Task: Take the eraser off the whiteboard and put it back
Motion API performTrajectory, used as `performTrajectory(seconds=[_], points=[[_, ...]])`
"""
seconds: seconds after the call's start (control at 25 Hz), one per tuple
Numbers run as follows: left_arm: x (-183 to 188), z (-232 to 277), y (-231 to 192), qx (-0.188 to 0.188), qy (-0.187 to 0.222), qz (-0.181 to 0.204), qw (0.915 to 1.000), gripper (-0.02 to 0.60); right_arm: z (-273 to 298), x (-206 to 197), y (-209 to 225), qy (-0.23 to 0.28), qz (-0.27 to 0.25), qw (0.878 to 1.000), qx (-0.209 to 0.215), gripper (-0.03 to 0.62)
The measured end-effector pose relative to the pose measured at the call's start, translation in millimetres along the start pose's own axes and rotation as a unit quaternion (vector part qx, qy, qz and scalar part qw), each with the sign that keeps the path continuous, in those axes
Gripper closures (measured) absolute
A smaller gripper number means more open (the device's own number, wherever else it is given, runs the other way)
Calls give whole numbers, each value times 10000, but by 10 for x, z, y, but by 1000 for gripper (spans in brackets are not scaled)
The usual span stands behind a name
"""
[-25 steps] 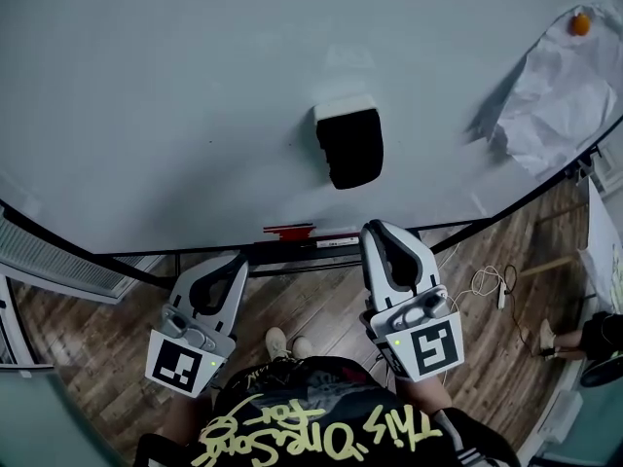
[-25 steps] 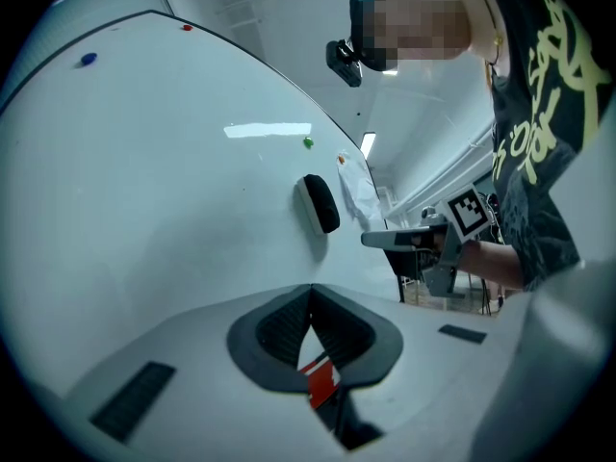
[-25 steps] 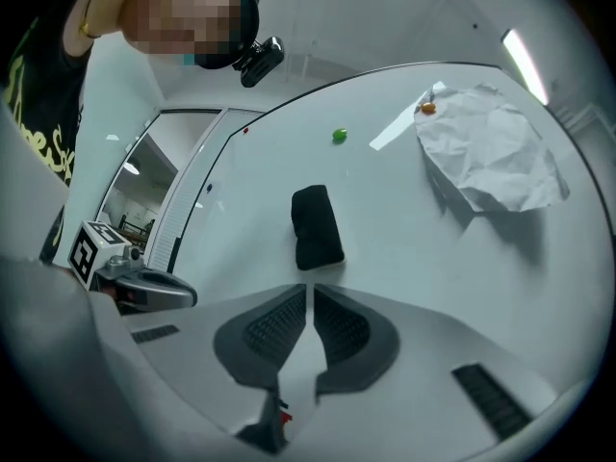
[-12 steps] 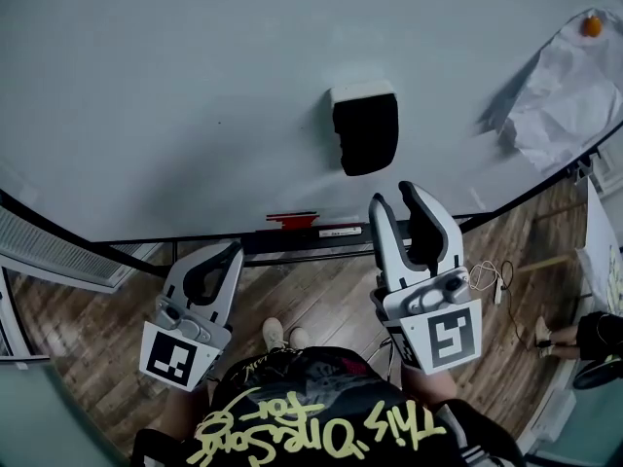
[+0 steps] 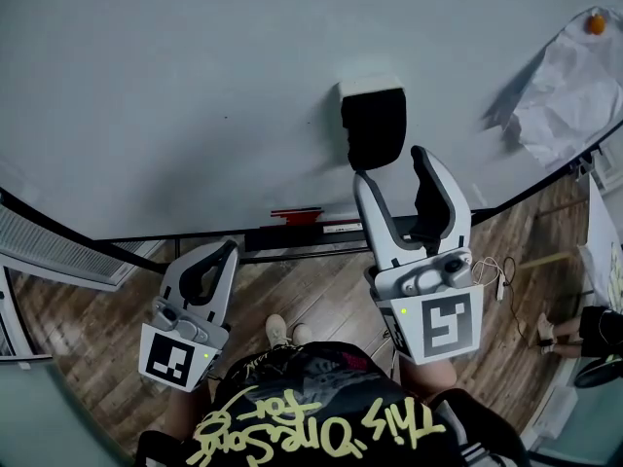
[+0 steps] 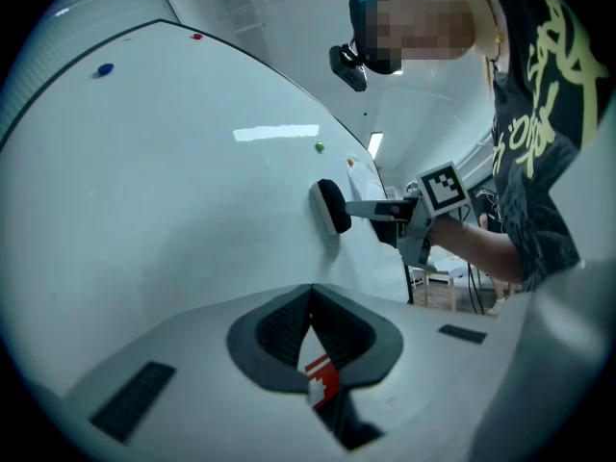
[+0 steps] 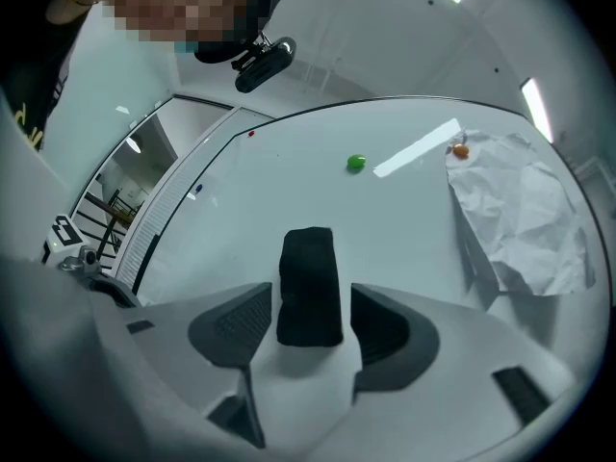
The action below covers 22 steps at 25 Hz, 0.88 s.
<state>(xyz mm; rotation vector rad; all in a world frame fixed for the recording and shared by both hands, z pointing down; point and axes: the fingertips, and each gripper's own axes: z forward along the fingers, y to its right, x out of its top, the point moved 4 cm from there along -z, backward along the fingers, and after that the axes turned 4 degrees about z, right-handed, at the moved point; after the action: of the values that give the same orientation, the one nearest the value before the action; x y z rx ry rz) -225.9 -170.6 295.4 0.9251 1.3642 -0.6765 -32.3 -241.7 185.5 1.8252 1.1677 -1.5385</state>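
A crumpled paper sheet (image 5: 569, 95), pinned by an orange magnet (image 5: 595, 25), hangs at the right of the whiteboard (image 5: 175, 86). A small red object (image 5: 297, 215), too small to identify, lies on the ledge below. The eraser (image 5: 375, 129) sticks mid-board, well apart from both, its long axis running up the frame and its white end uppermost. The right gripper (image 5: 393, 175) has just been opening. Its wide jaws flank the eraser's lower end without touching it. At lower left, the left gripper (image 6: 311, 301) has its jaws pressed together.
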Motion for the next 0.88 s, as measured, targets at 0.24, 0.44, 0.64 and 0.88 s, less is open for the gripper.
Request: performTrajectory(seconds=[0.24,0.44,0.64,0.88], points=[[-20,-77,-56,124,-19,-3,9999,574,116,71,-18,93,-202,9997,-102,339],[-29,-108,-90,168,-35,21,9999,574,225,49,-44,-79,-390,9988,-279,335],[-36,-138,-133,205,-49,32,9998,574,334,48,-73,-50,-414,9978,-521,335],[-58,-156,-184,197,-35,33,9998,574,395,5,-56,-77,-612,9949,-797,335]])
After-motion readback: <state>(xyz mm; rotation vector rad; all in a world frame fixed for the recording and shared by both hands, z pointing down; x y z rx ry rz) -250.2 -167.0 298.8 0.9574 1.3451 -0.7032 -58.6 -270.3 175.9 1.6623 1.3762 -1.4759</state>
